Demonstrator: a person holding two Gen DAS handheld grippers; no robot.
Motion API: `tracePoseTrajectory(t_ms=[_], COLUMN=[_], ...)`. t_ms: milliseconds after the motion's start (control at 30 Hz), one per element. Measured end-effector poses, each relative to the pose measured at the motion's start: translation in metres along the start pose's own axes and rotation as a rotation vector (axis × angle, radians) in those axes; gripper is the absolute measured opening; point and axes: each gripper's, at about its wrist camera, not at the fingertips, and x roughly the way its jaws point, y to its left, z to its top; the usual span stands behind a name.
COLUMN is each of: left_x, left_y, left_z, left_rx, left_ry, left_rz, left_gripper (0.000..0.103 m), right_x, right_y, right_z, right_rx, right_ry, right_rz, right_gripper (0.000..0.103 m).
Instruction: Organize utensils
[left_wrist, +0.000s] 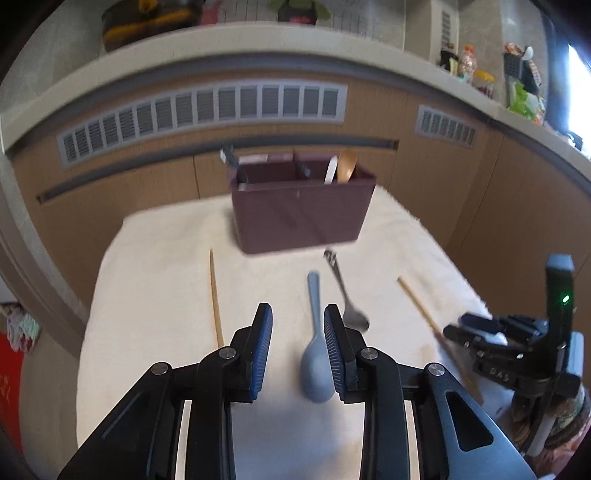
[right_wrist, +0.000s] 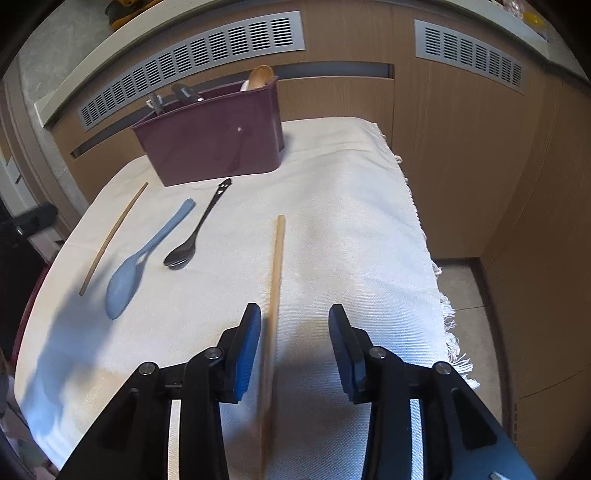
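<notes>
Left gripper (left_wrist: 298, 345) spread above blue spoon (left_wrist: 315, 363), right gripper (right_wrist: 294, 341) spread around blurred chopstick (right_wrist: 275, 280), its near end cut off.

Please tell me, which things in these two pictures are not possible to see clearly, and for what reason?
- Chopstick, right wrist view: its near end is blurred and runs off the bottom edge.
- Organizer box, both views: its walls hide the lower parts of the utensils inside.
- Blue spoon, left wrist view: the left gripper covers one edge; contact is unclear.
</notes>
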Motion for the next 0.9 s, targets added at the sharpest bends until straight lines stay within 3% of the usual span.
tracePoseTrajectory(t_ms=[133, 233, 300, 633, 700, 733, 833, 900], left_x=[0.018, 0.029, 0.036, 0.070, 0.072, 0.071, 0.065, 0.047], left_y=[0.003, -0.003, -0.009, -0.027, -0.028, -0.028, -0.022, -0.018], left_z=[-0.027, -0.045, -0.049, -0.045, -0.044, -0.043, -0.040, -0.037], left_rx=[-0.048, -0.074, -0.070, -0.024, -0.003, 0.004, -0.008, -0.008], left_ry=[0.076, 0.120, 0.135, 0.172, 0.170, 0.167, 0.158, 0.099], left_rz=[-0.039, -0.092, -0.084, 0.026, 0.027, 0.020, 0.000, 0.028], left_gripper=[0.047, 0.050, 0.053, 0.052, 0.045, 0.035, 0.035, 0.035], right_x=[0.002, 0.001, -0.001, -0.001, -0.001, -0.001, -0.001, -0.002], right_y=[0.001, -0.003, -0.006, -0.008, -0.008, -0.008, -0.010, -0.011], right_z=[0.002, 0.000, -0.002, -0.007, -0.008, -0.008, -0.008, -0.009], right_rx=[0.007, 0.024, 0.034, 0.039, 0.038, 0.039, 0.047, 0.054], right_ry=[0.003, 0.002, -0.002, -0.023, -0.026, -0.027, -0.032, -0.036], right_rz=[-0.019, -0.023, -0.018, 0.011, 0.018, 0.020, 0.030, 0.034], right_gripper=[0.047, 0.047, 0.048, 0.055, 0.057, 0.058, 0.059, 0.060])
